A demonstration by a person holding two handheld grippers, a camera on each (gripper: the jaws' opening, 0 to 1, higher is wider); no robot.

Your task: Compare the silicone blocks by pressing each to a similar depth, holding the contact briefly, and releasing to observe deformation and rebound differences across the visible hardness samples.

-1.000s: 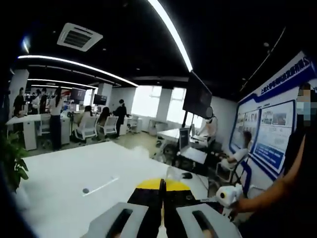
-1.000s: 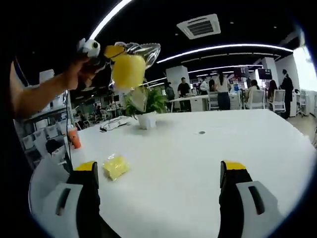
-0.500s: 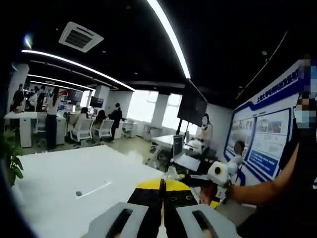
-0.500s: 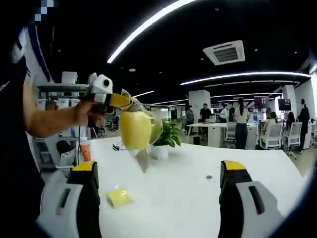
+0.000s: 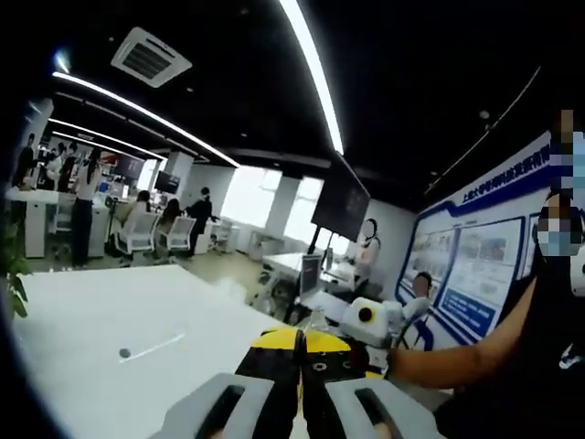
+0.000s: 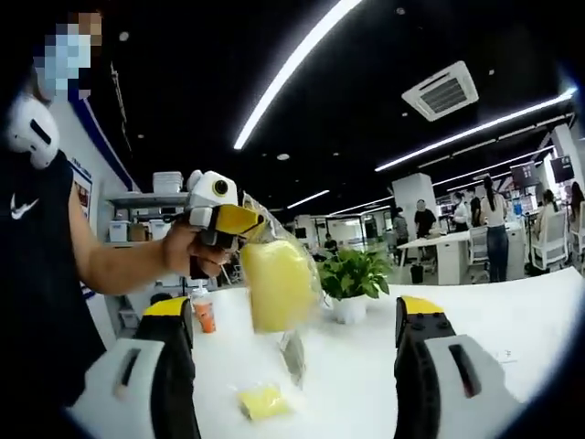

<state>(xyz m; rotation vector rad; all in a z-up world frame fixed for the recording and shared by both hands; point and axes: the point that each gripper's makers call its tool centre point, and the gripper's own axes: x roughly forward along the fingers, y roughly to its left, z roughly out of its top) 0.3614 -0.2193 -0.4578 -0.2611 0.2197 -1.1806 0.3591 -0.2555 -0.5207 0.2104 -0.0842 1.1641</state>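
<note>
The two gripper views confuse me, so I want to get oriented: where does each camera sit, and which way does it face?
Left gripper view: rides on the left gripper, whose fingers are closed; it looks across the white table toward office windows, with the person's arm at the right.
Right gripper view: rides on the right gripper, fingers apart; it faces the left gripper holding a bagged yellow block in the air, with a second yellow block and a potted plant on the table.
Shared: the same white table and the person.

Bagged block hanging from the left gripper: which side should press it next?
Right, probably. The right gripper is open and empty, with the bagged block hanging between its jaws. The left gripper is shut on the bag's top.
</note>
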